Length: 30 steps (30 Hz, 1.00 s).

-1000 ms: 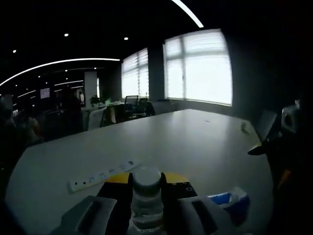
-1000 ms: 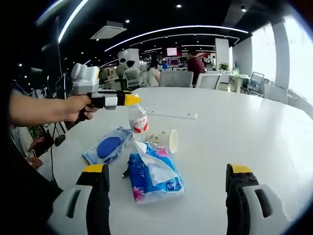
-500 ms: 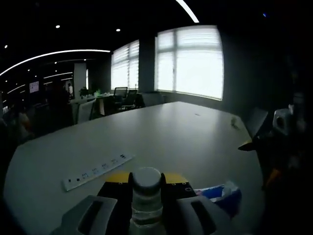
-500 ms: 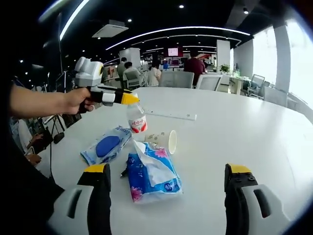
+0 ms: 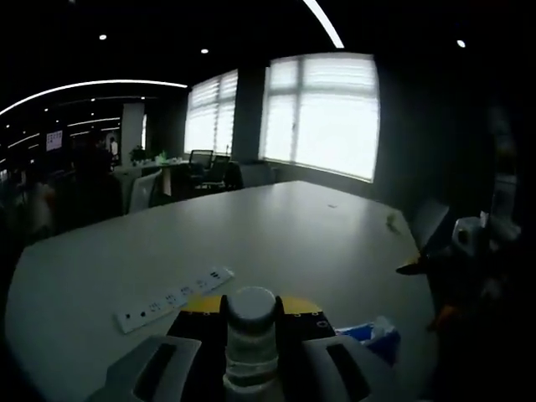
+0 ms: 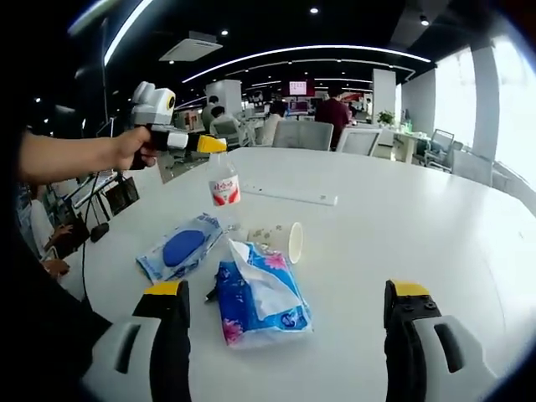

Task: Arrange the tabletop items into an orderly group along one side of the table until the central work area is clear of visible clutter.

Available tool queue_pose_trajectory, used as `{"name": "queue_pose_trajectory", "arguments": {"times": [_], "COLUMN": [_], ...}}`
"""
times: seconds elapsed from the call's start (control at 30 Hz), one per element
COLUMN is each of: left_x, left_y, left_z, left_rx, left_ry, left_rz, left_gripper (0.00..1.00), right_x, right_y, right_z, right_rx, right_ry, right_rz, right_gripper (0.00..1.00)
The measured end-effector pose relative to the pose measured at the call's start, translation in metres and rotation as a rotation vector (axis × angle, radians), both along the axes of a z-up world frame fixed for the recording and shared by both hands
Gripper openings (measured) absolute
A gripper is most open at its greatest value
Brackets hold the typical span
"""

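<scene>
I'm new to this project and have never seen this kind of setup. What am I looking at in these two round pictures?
There is no robot arm here. A person holds a two-jaw gripper in each hand, and a fisheye camera rides on each, looking forward along its jaws.

In the left gripper view, the left gripper is clamped on a small water bottle, seen from behind its white cap. Beyond it lies a white power strip on the large white table.

In the right gripper view, the right gripper stands open, holding nothing. The same left gripper appears there in the person's hand, carrying the bottle above the table. On the table lie a blue tissue pack, a blue wipes packet, a paper cup on its side and the power strip.
</scene>
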State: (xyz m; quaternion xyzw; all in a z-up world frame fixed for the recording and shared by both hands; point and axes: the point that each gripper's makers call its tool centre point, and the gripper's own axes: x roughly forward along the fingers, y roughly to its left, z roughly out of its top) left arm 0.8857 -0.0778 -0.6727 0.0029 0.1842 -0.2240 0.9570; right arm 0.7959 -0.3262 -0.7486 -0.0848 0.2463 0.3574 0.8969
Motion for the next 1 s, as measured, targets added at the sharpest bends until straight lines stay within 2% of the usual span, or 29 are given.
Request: {"name": "queue_pose_trajectory", "arguments": {"times": [0.2, 0.3, 0.53, 0.83, 1.0], "left_x": [0.004, 0.006, 0.006, 0.006, 0.004], "left_y": [0.024, 0.037, 0.059, 0.095, 0.114], "left_z": [0.011, 0.014, 0.014, 0.003, -0.006], "left_rx": [0.04, 0.036, 0.05, 0.085, 0.081], "left_ry": [0.002, 0.012, 0.023, 0.047, 0.075], "left_rz": [0.003, 0.01, 0.027, 0.087, 0.139], "left_gripper": [0.18, 0.18, 0.18, 0.18, 0.18], "right_x": [0.0, 0.002, 0.003, -0.001, -0.002], "right_y": [0.0, 0.0, 0.003, 0.001, 0.0], "right_z": [-0.002, -0.002, -0.003, -0.009, -0.011], "right_rx": [-0.012, -0.015, -0.015, -0.027, -0.036], "right_ry": [-0.001, -0.006, -0.004, 0.014, 0.018], "right_rz": [0.002, 0.001, -0.001, -0.007, -0.009], "right_gripper": [0.92, 0.92, 0.92, 0.9, 0.9]}}
